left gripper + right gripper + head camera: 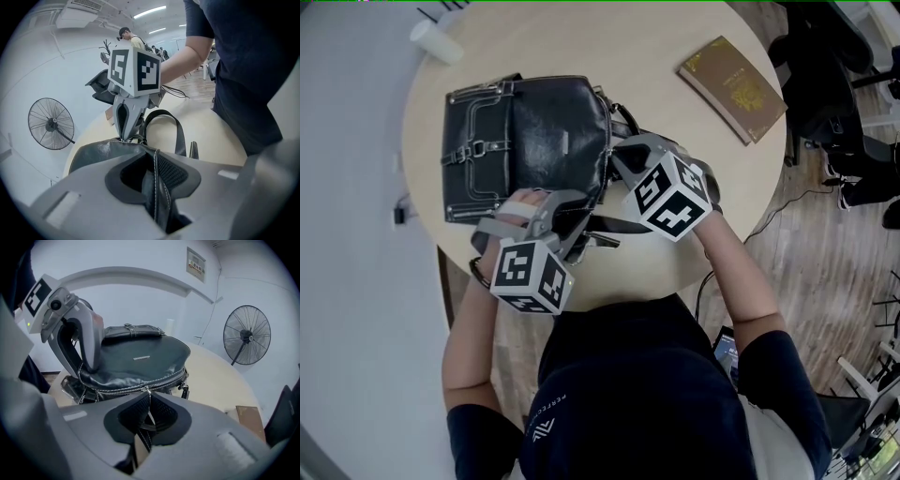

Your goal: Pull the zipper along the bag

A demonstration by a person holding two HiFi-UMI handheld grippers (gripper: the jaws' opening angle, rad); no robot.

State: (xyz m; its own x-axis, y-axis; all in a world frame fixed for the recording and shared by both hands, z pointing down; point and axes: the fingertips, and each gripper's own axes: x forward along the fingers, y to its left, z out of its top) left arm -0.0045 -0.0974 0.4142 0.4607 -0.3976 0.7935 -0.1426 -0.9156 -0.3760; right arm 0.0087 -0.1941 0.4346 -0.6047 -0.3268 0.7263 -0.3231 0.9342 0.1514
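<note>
Black bag [525,141] lay at round table's [609,37] left edge, left gripper [155,161] clenched on its stitched seam [156,197], right gripper [148,414] grasping zipper pull [148,401], book [733,87] near right edge.

The bag [525,141] is black with white stitching, and its zipper [140,387] is silver. The table [609,47] is pale beige. At the upper right of the head view, the book [732,89] is brown with gold ornament. The left gripper [156,183] and the right gripper [146,420] are grey, and their cubes [671,193] show black-and-white squares.
</note>
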